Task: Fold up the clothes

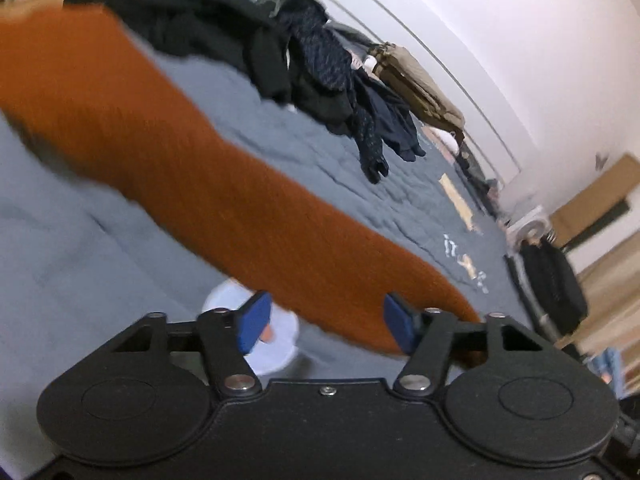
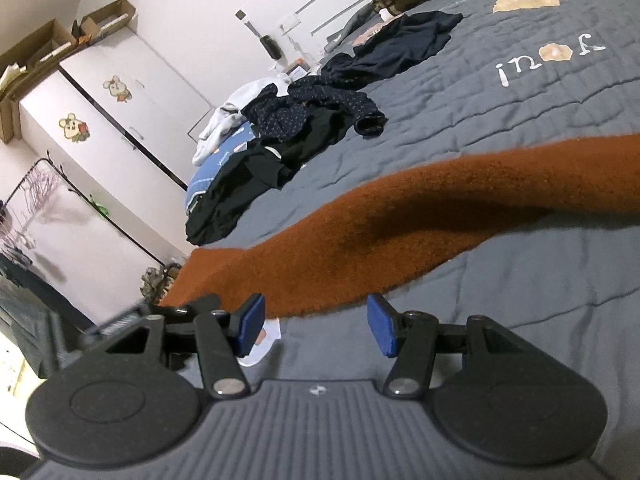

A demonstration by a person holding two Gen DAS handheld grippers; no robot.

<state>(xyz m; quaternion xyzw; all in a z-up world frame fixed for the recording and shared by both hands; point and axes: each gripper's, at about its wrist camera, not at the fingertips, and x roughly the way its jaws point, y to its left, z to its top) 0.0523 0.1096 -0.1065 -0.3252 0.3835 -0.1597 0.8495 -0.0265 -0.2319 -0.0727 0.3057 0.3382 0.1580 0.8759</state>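
A: Left wrist view first. Left gripper [image 1: 326,326] has its jaws apart, nothing between the blue pads [image 1: 254,322]. The rust-orange knit [image 1: 192,176] lies across the grey quilt [image 1: 320,152], a long band, fuzzy, blurred here. Its near edge sits just beyond the fingertips.

B: Step?

A: Looks like laying out or starting a fold on the knit; nothing gripped. Next move, I'd guess, calls for closing on the near edge without pinching the quilt under it.

B: Other stuff?

A: Dark clothes pile [image 1: 240,40] well beyond the knit, limp and crumpled. Tan folded stack [image 1: 420,84] farther past that, by the wall.

B: Right wrist view.

A: Right gripper [image 2: 316,324] also stands open, pads [image 2: 382,330] empty. The knit runs beyond the fingertips, one part lifted in a soft hump, woolly nap clear. The left gripper's body pokes in at the knit's left end. Quilt is stitched in ridges, white lettering [image 2: 548,60] beyond the knit. Pile sits farther back.

B: Risk?

A: Thick knit may slip or bunch.
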